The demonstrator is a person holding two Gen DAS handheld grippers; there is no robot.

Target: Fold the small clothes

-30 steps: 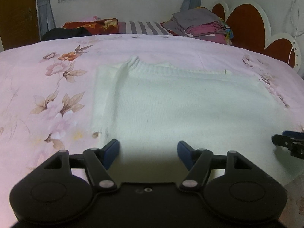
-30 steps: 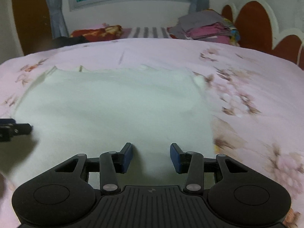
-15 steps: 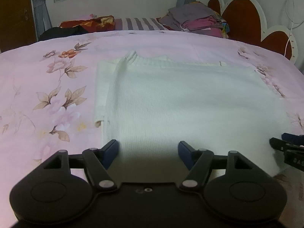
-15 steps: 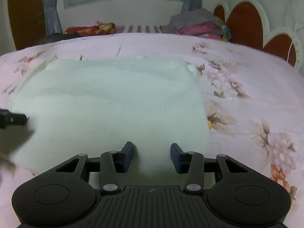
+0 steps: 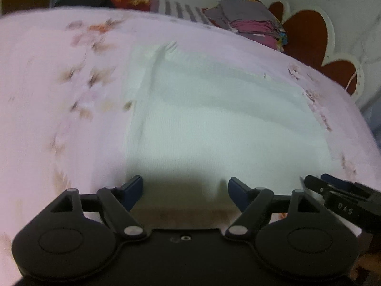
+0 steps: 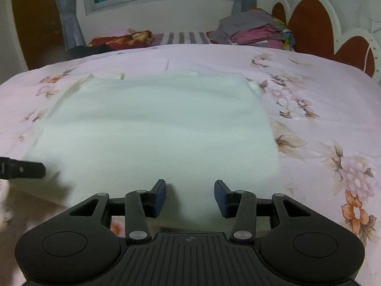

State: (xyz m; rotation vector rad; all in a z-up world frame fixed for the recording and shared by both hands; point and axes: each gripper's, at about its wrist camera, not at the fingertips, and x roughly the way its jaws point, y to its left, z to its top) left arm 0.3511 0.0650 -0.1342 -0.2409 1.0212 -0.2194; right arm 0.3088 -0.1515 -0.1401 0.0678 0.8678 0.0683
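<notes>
A white knit garment [image 5: 214,119] lies flat on the pink floral bedsheet [image 5: 59,95]; it also shows in the right wrist view [image 6: 154,131]. My left gripper [image 5: 185,194] is open and empty over the garment's near edge, towards its left side. My right gripper [image 6: 189,196] is open and empty at the near edge, towards the right side. Each gripper shows in the other's view: the right one at the lower right of the left wrist view [image 5: 333,190], the left one at the left edge of the right wrist view [image 6: 21,170]. The left wrist view is blurred.
A stack of folded clothes [image 6: 257,33] sits at the far right of the bed by the red and white headboard [image 6: 314,21]. Striped and red patterned bedding [image 6: 147,38] lies under the window. The floral sheet [image 6: 321,143] spreads to the right of the garment.
Both grippers have pulled back towards the garment's near edge, so that edge now lies at the fingertips. The left view has tilted and blurred. Both stay open.
</notes>
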